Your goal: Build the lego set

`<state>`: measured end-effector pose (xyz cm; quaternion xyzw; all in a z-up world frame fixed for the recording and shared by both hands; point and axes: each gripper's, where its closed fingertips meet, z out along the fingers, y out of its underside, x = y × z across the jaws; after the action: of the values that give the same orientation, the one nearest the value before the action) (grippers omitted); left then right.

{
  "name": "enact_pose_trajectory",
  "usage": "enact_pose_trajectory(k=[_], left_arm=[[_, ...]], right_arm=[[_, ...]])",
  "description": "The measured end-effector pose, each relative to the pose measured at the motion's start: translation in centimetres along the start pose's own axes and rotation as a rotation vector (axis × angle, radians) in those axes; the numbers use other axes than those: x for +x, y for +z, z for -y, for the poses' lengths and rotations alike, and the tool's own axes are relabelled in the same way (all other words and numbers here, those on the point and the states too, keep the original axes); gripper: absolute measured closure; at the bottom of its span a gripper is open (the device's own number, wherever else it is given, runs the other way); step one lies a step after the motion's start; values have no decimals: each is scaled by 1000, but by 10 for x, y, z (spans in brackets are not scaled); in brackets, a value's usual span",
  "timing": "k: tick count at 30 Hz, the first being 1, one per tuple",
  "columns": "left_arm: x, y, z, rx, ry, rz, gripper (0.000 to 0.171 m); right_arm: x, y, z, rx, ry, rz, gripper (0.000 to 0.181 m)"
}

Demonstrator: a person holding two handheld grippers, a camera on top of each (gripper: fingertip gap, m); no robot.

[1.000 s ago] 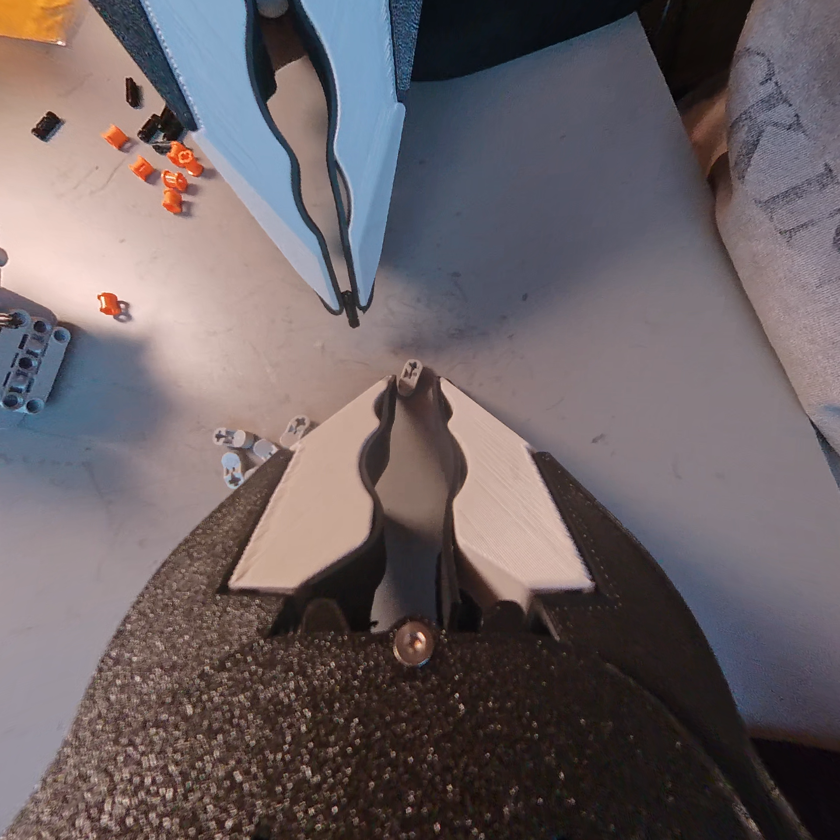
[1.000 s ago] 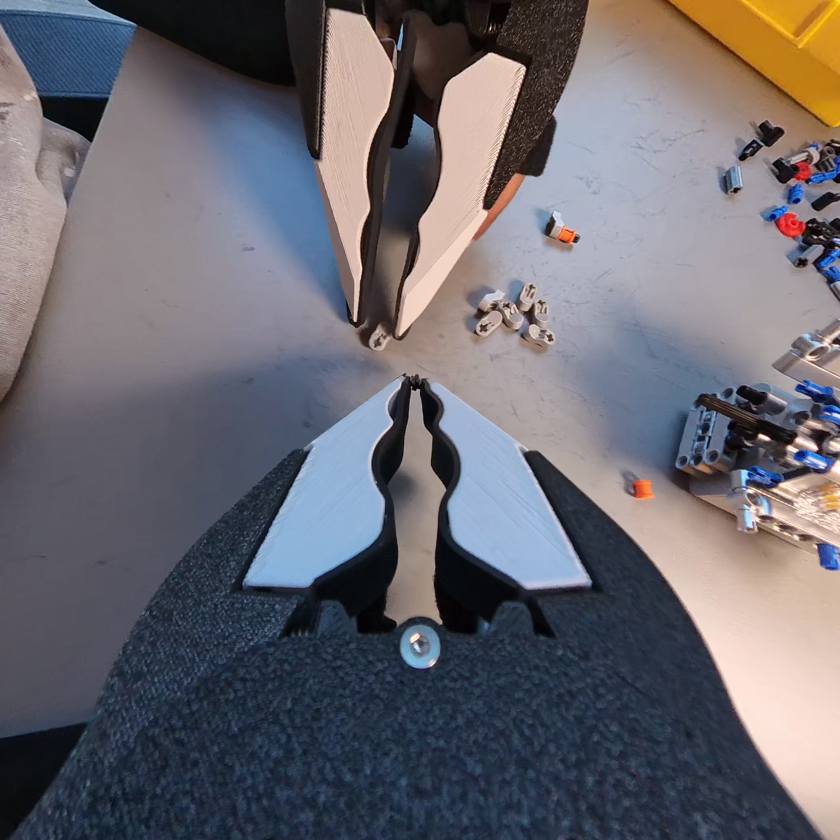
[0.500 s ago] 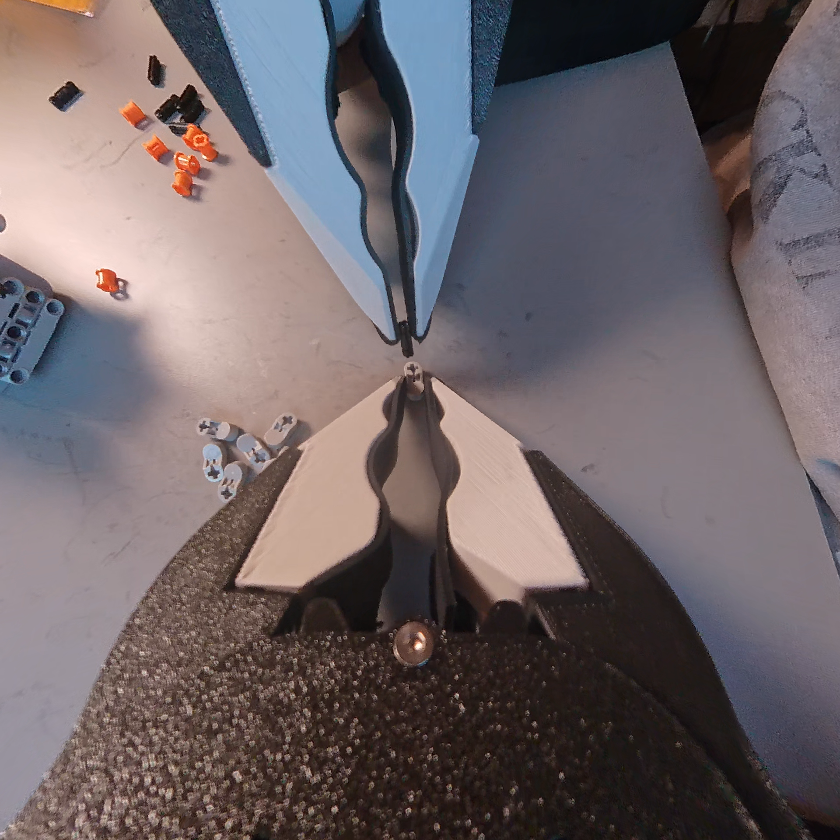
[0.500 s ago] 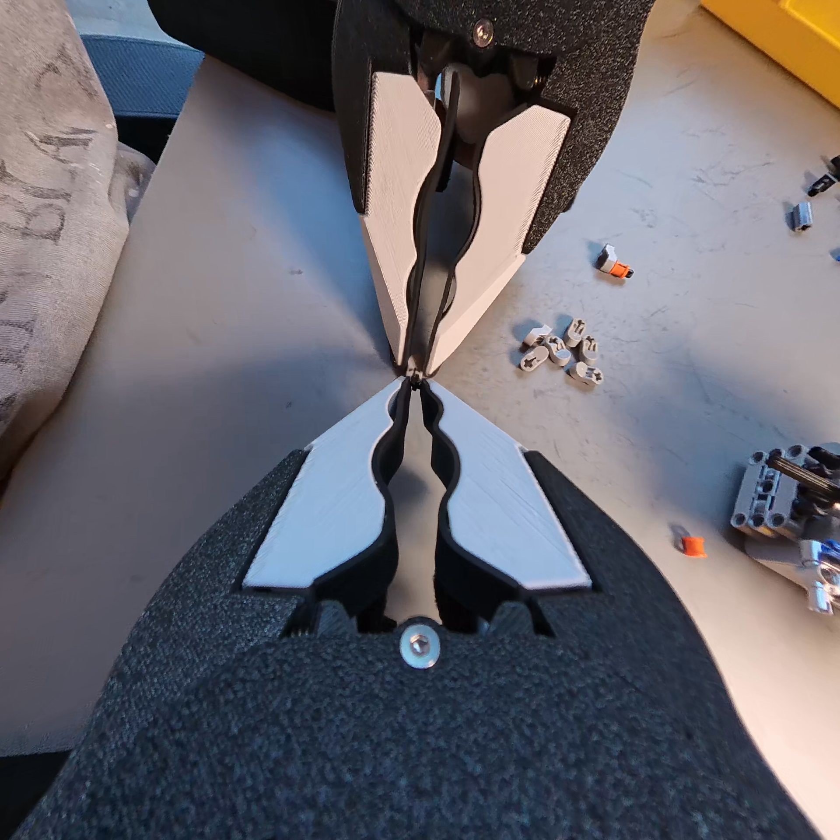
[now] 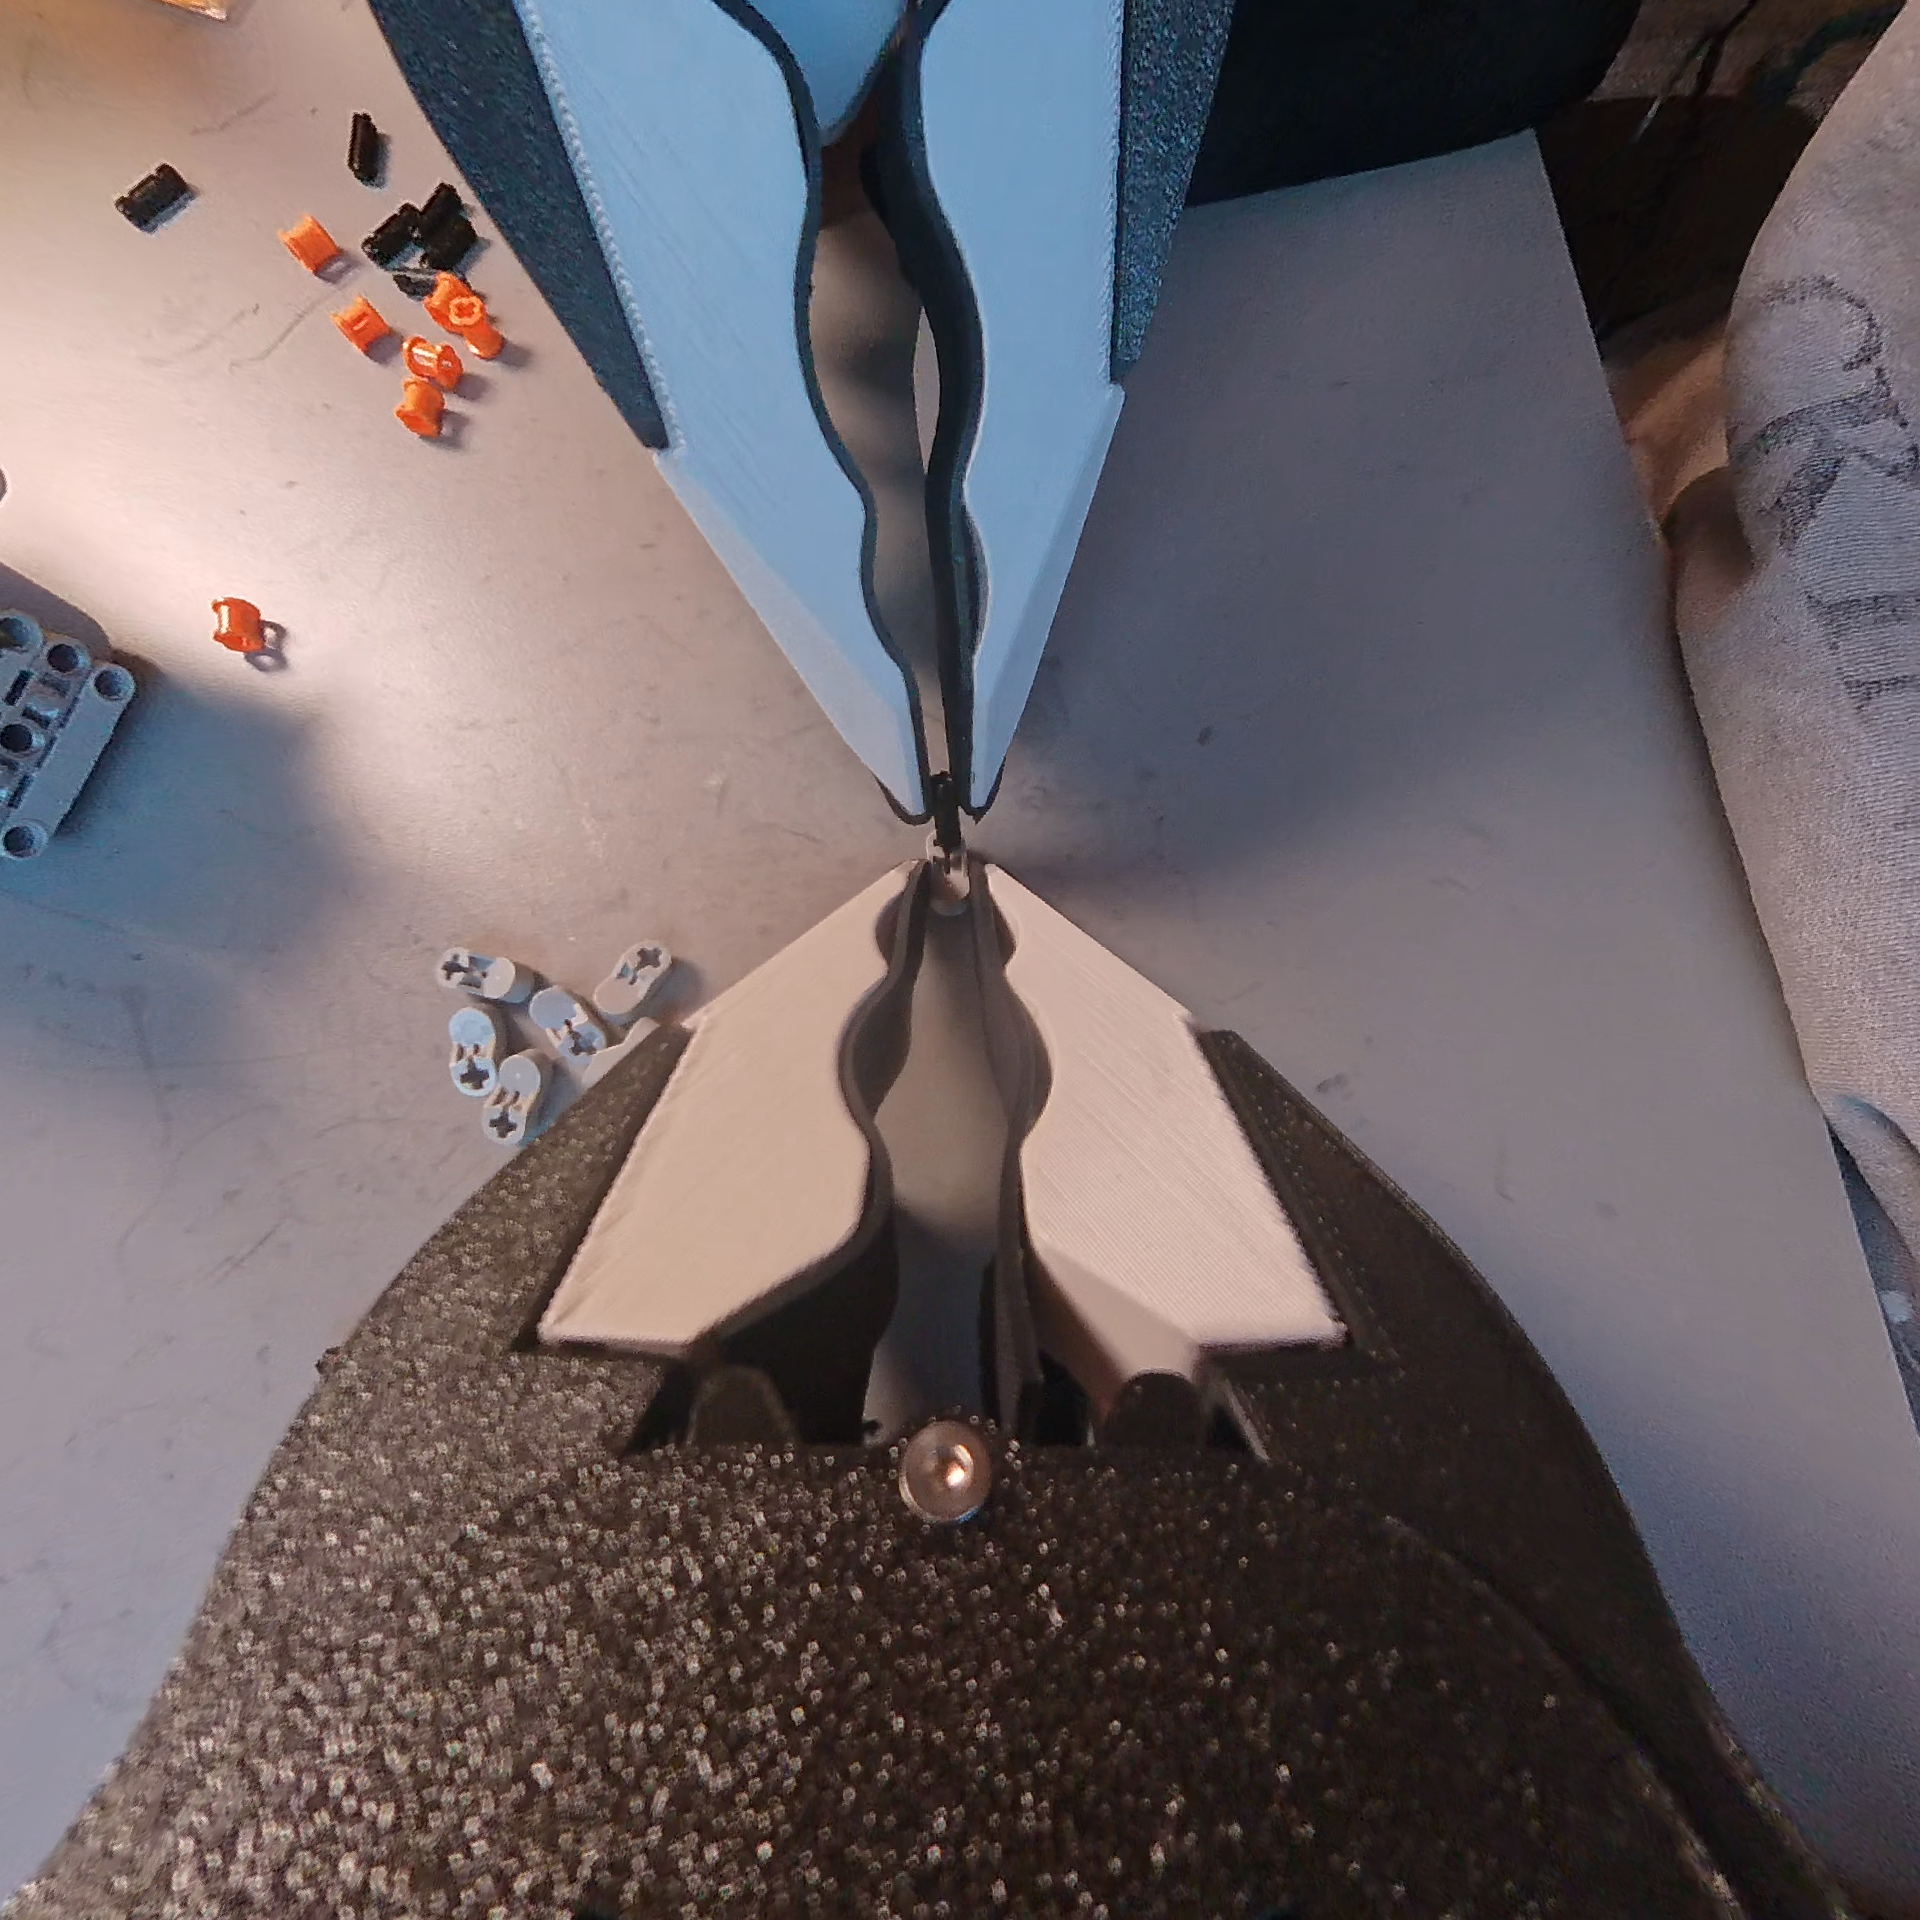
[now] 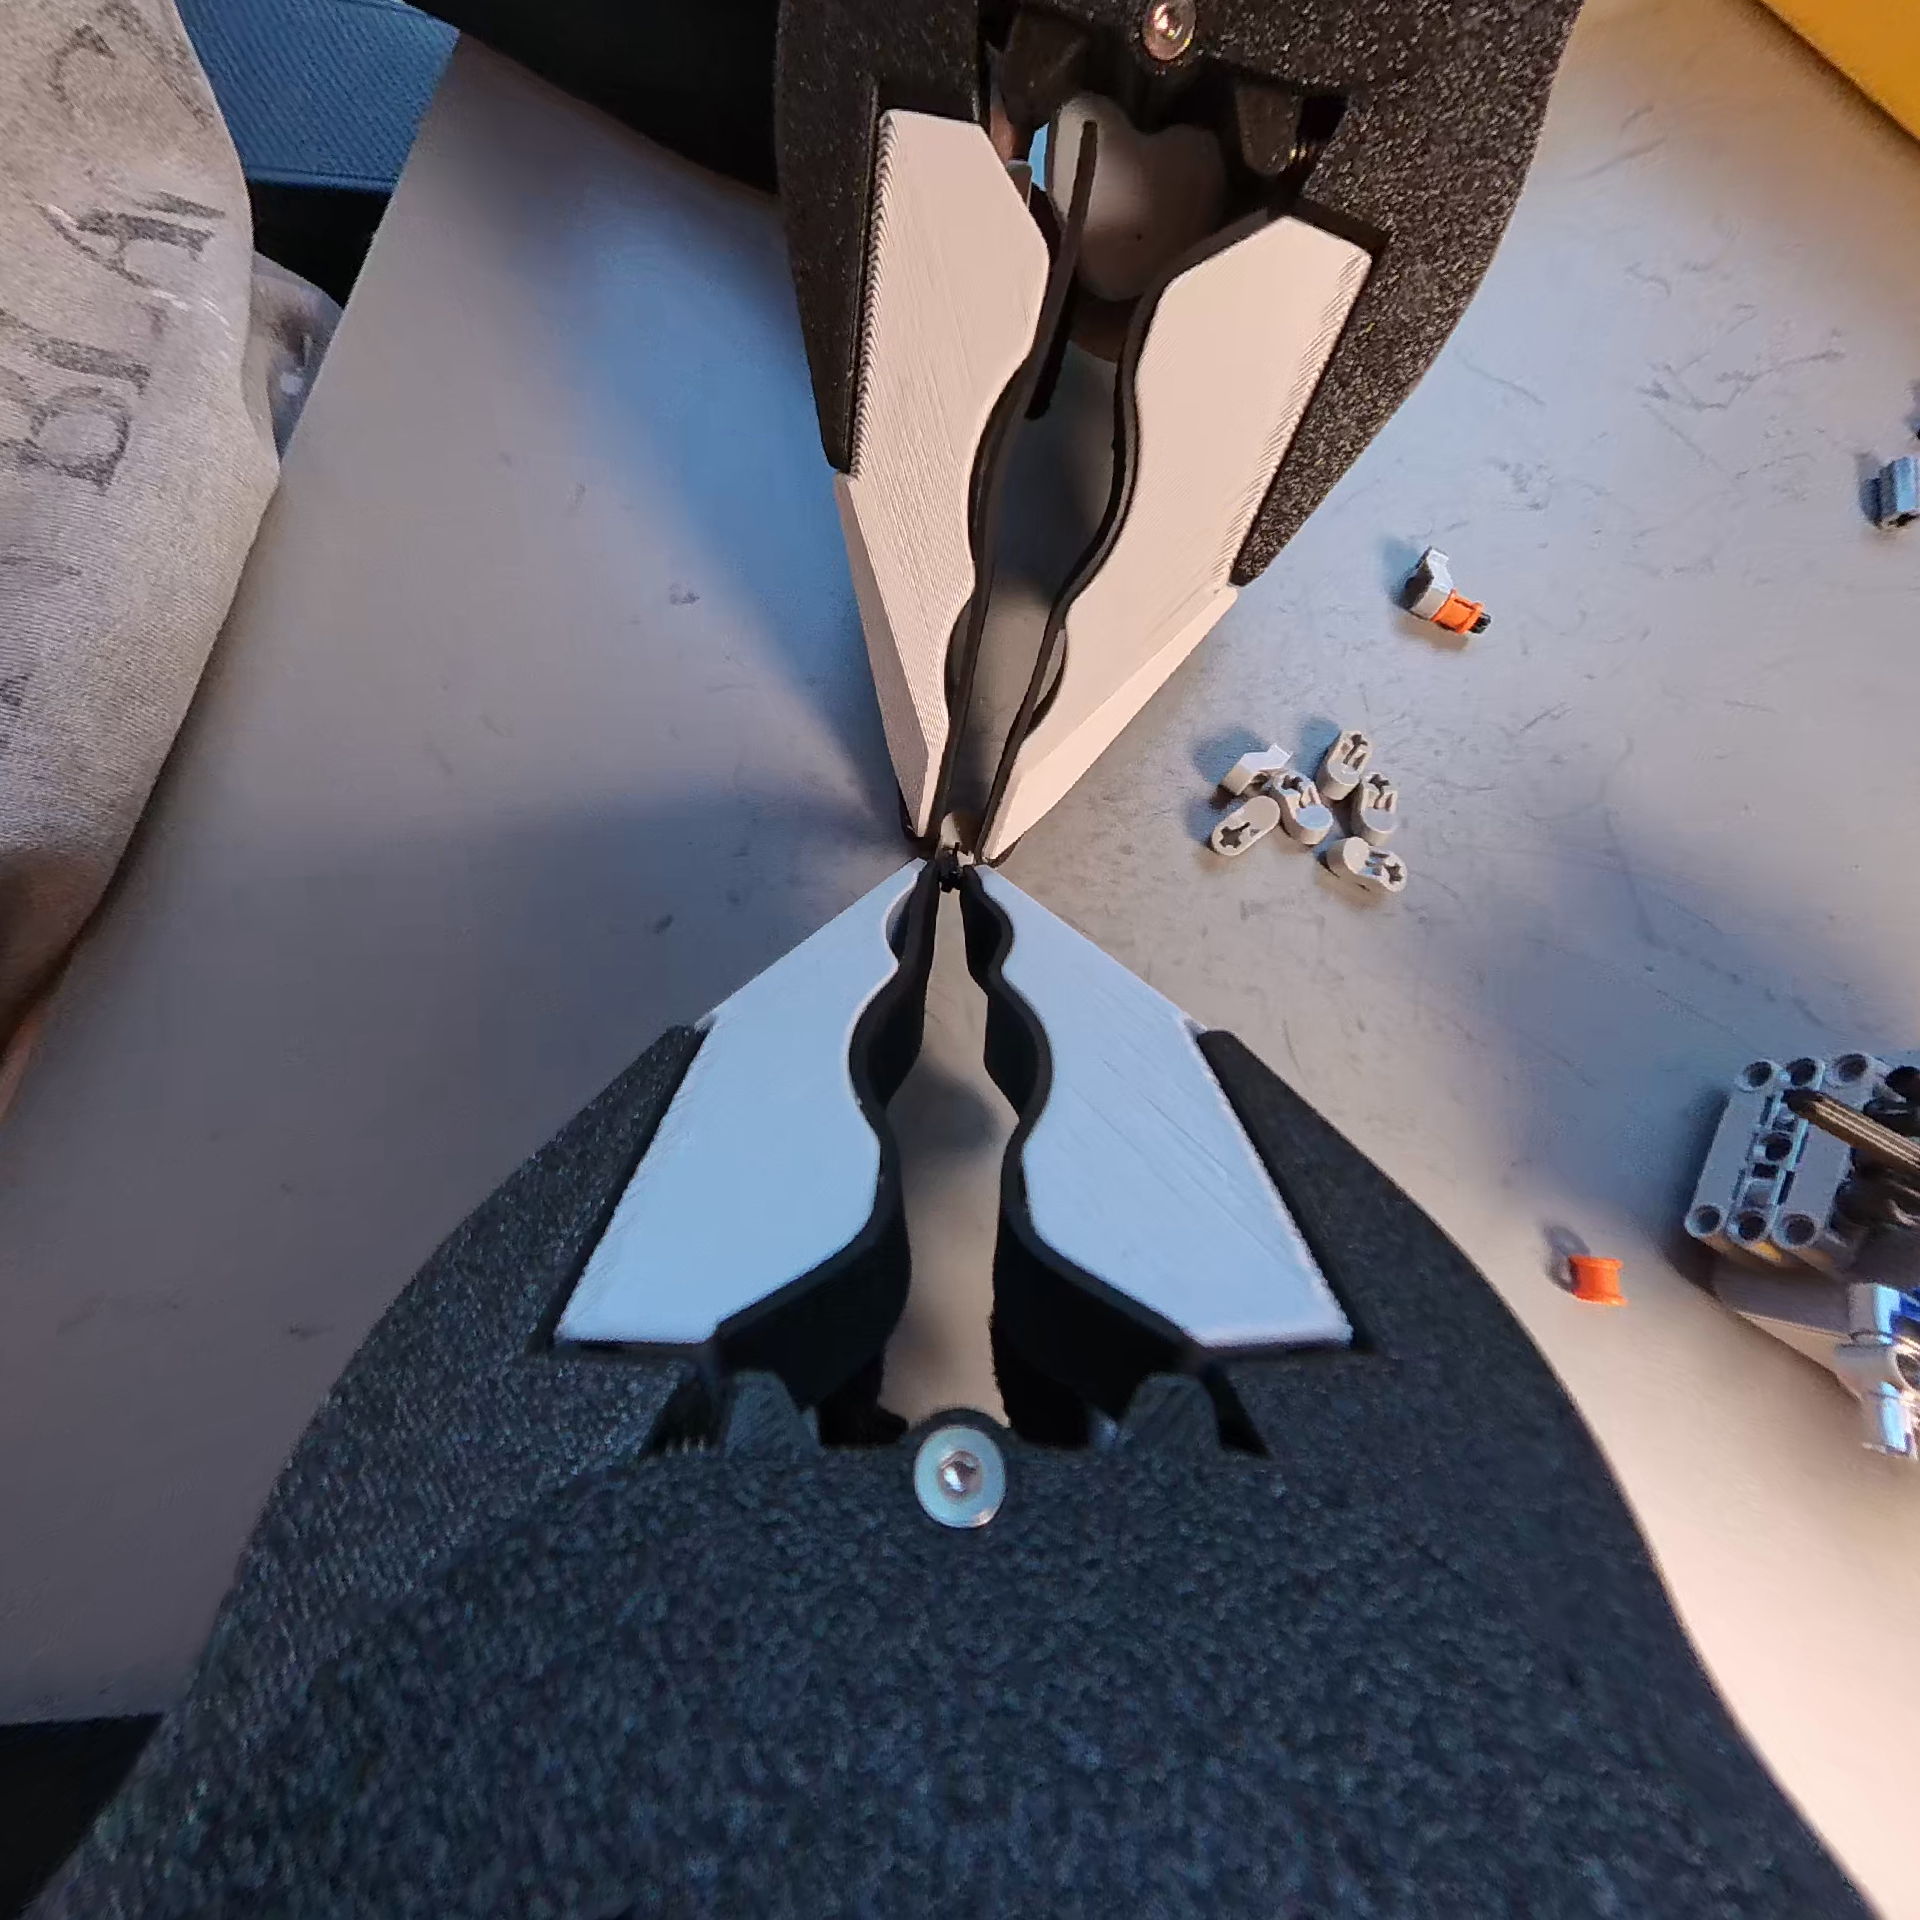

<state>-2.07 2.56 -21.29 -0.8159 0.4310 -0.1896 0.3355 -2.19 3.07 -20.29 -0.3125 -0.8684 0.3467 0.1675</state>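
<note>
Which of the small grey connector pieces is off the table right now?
The grey connector pinched in the left hand-held gripper tips; the other grey connectors lie loose in a cluster on the table.

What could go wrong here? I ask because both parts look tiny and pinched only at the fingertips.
1. The black pin in the right gripper meets the grey connector in the left gripper tip to tip; slightly off-axis, it may jam or pivot.
2. Either part could pop free and land among the loose grey connectors.
</note>
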Motion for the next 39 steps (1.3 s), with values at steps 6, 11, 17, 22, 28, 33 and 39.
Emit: enact_pose_trajectory(k=[6,11,17,22,28,33,39], left_arm=[[0,0,0,2,14,-18,166],[1,0,0,2,26,-46,166],[1,0,0,10,38,-66,166],[1,0,0,12,35,-67,166],[1,0,0,7,31,-56,166],[1,1,1,0,19,-50,166],[1,1,1,0,8,-46,167]], right_arm=[[-1,0,0,-54,-90,-23,178],[-1,0,-3,-101,-138,-20,179],[-2,0,-2,-170,-201,-36,179],[-2,0,-2,-256,-253,-63,179],[-2,-1,-2,-318,-272,-77,179],[-2,-1,-3,-367,-294,-75,179],[-2,2,-3,-448,-360,-62,179]])
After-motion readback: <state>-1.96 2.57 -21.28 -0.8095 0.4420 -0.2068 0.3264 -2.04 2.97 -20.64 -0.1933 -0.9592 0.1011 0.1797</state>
